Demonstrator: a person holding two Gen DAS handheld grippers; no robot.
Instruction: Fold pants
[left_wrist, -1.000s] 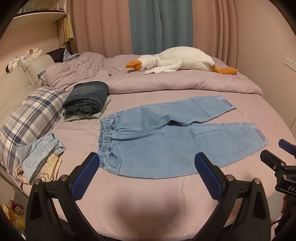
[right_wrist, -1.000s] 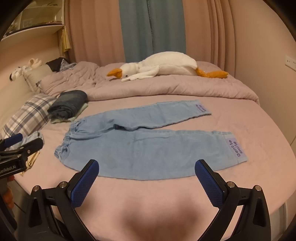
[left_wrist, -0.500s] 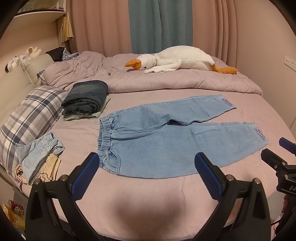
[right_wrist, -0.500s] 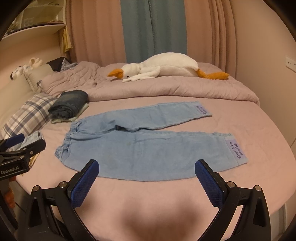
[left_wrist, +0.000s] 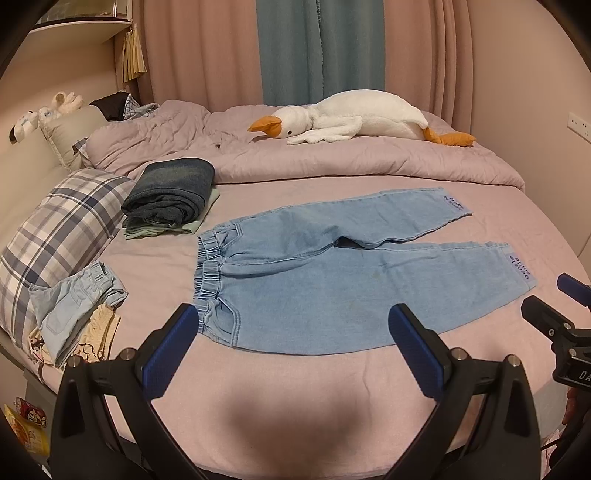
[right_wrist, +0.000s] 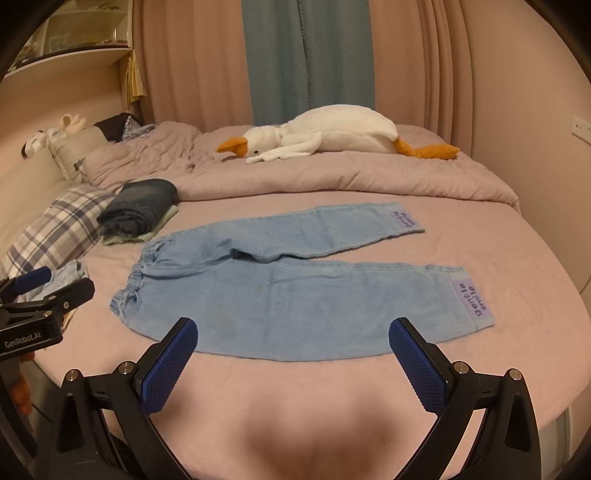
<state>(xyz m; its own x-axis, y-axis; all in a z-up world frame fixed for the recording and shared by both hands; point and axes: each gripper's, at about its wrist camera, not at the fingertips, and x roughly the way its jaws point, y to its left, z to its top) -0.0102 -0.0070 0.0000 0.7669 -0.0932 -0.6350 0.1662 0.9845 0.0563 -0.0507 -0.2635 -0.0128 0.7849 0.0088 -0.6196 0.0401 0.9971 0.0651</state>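
**Desk:** Item one, the grippers?

**Operator:** I hold the left gripper (left_wrist: 291, 339) with its blue pads spread wide and nothing between them, hovering above the near edge of the bed (left_wrist: 280, 417). The right gripper (right_wrist: 291, 343) I hold the same way: pads wide apart, empty, also over the near edge. Each shows at the margin of the other's camera, the two well apart.

**Desk:** Item two, the pants?

**Operator:** Light blue pants (left_wrist: 332, 280), lying flat and unfolded just ahead of both grippers, touching neither. The elastic waistband sits ahead and left of my left gripper; the legs run rightward and splay apart. The nearer leg's cuff, with a lilac patch reading "gentle smile" (right_wrist: 472, 299), lies ahead and right of my right gripper.

**Desk:** Item three, other stock?

**Operator:** A folded dark denim stack (left_wrist: 170, 192) on a pale green garment, farther ahead and left of the waistband. A plaid pillow (left_wrist: 62, 229) far left, with a small heap of pale clothes (left_wrist: 74, 306) beside my left gripper's left pad. A plush goose (left_wrist: 354, 118) on the rumpled quilt (left_wrist: 332, 158) far ahead. Curtains (left_wrist: 295, 51) behind everything.
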